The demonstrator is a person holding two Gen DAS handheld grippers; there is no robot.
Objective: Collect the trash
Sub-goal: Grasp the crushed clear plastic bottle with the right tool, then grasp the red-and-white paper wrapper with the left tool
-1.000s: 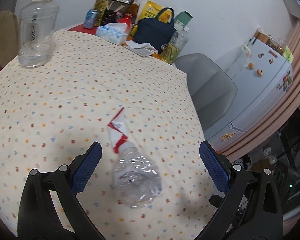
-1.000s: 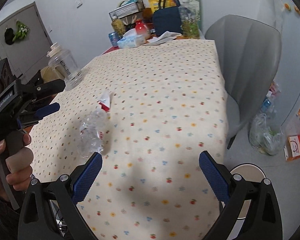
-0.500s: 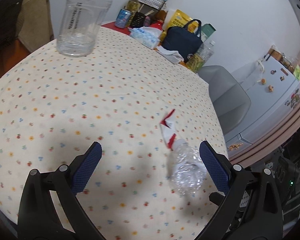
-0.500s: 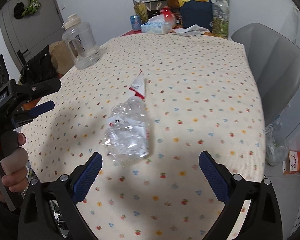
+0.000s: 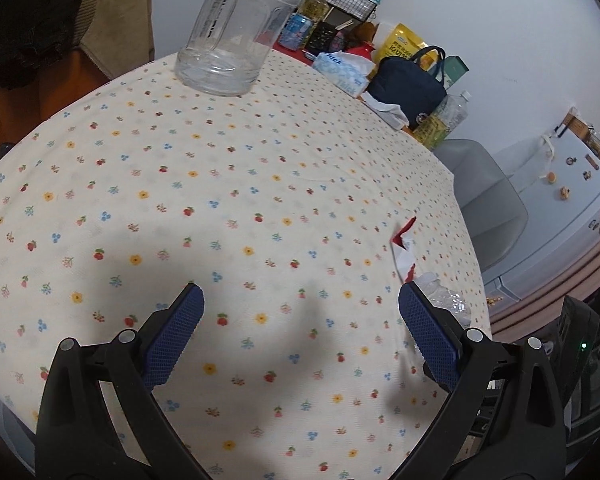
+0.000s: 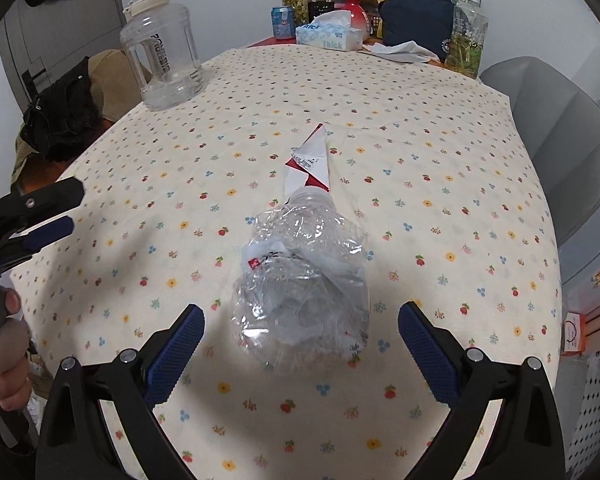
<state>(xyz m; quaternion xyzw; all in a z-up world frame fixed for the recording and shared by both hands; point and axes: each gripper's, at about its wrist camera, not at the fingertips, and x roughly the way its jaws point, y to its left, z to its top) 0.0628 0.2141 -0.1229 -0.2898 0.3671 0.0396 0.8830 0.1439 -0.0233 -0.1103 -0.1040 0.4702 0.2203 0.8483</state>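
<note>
A crushed clear plastic bottle [image 6: 304, 284] lies on the flowered tablecloth [image 6: 440, 168], its neck pointing away from me. A red and white paper wrapper [image 6: 310, 162] lies just beyond the neck. My right gripper [image 6: 300, 328] is open, low over the cloth, with the bottle's base between its blue pads. In the left wrist view the bottle [image 5: 446, 300] is partly hidden behind the right finger of my open left gripper [image 5: 300, 320], and the wrapper [image 5: 404, 250] lies beyond it. The left gripper [image 6: 46, 216] also shows at the left edge of the right wrist view, held by a hand.
A big clear water jug [image 6: 162, 50] stands at the table's far left. A tissue box [image 6: 328, 36], a can, a navy bag [image 6: 418, 14], jars and a tea bottle [image 6: 466, 38] crowd the far end. A grey chair [image 6: 560, 132] stands on the right.
My left gripper has swung left, away from the bottle, which slid to the right side of its view. My right gripper has come in over the bottle and now straddles it.
</note>
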